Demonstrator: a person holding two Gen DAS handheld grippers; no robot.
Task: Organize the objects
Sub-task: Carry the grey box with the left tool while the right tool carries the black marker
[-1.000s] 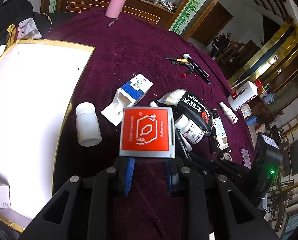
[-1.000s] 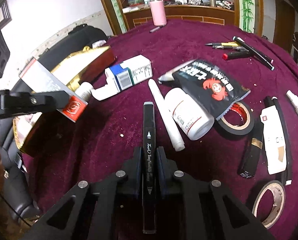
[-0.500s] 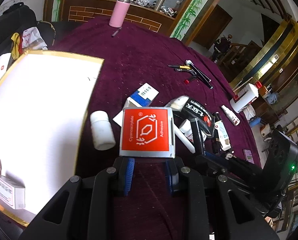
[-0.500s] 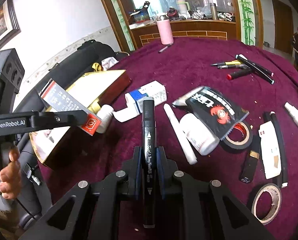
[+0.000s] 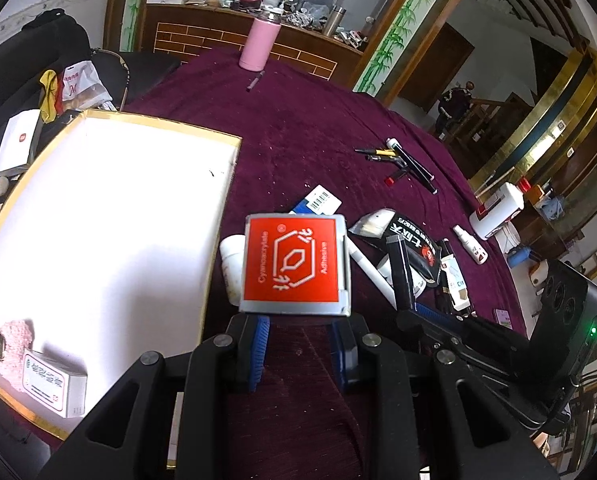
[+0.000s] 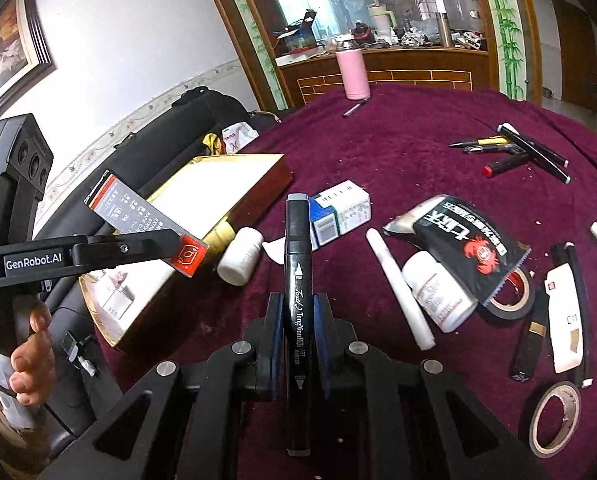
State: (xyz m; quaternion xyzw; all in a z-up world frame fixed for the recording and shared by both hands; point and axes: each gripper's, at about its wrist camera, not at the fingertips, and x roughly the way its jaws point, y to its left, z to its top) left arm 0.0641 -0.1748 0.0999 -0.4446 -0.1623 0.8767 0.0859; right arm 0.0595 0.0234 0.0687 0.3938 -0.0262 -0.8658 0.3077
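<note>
My left gripper (image 5: 300, 344) is shut on a long adhesive box (image 5: 296, 264) with a red end face, held above the purple tablecloth beside the gold-rimmed white tray (image 5: 226, 200). In the right wrist view the same adhesive box (image 6: 146, 224) sticks out of the left gripper (image 6: 178, 248), near the tray (image 6: 234, 184). My right gripper (image 6: 298, 320) is shut on a black marker (image 6: 297, 264) that points forward above the cloth. The marker (image 5: 400, 272) also shows at the right of the left wrist view.
A small white box (image 5: 54, 380) lies in the tray. On the cloth lie a white bottle (image 6: 240, 256), a blue-and-white carton (image 6: 338, 212), a black pouch (image 6: 462, 240), a white stick (image 6: 398, 284), tape rolls (image 6: 554, 416), pens (image 6: 514, 152) and a pink flask (image 6: 352, 74).
Both grippers have risen and drawn back with their loads, so more of the table and tray shows. The left gripper with the adhesive box has shifted toward the tray.
</note>
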